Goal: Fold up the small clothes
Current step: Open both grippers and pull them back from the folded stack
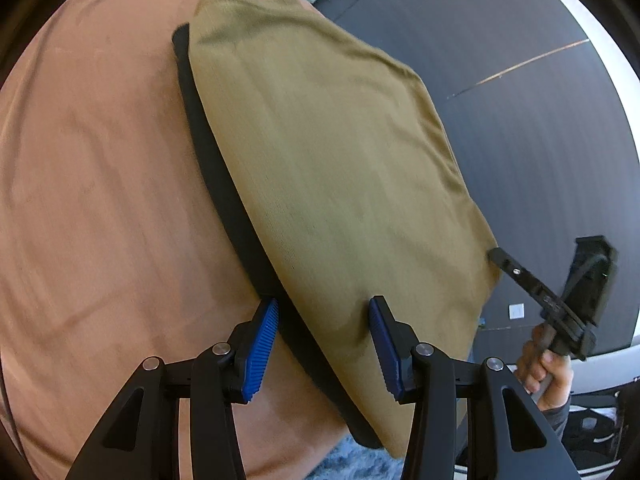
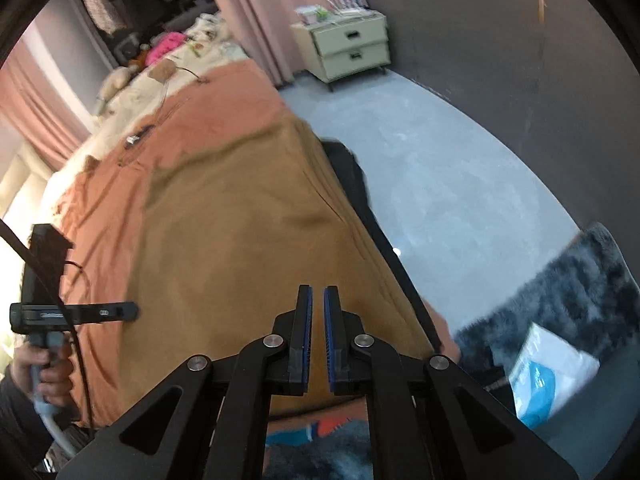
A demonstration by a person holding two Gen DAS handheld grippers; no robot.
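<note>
Tan cloth (image 1: pixel 332 184), one piece with one black band (image 1: pixel 218 184) along its edge, lies spread on the orange bed cover (image 1: pixel 100 200) near the bed's edge.

From the left wrist camera, the left gripper (image 1: pixel 324 350) hangs over the near edge of the cloth. Its two blue fingers (image 1: pixel 260 354) stand apart, one on each side of the black band, and they do not press on anything. At the right side of this view, the right gripper (image 1: pixel 496 258) reaches to the cloth's corner. One hand (image 1: pixel 542 372) holds its handle. I cannot tell from here if it grips the cloth. Dark floor (image 1: pixel 520 120) shows past the bed.

From the right wrist camera, the right gripper (image 2: pixel 317 340) has its two fingers almost together with only a thin gap. Nothing shows between them. The tan cloth (image 2: pixel 248 240) lies just under them. The left gripper (image 2: pixel 132 310) pokes in from the left, held by one hand (image 2: pixel 48 372). Farther off stands one pale green nightstand (image 2: pixel 346 50) with two drawers. One fluffy grey rug (image 2: pixel 580 292) lies on the floor, and one white and blue bag (image 2: pixel 556 372) sits on it
</note>
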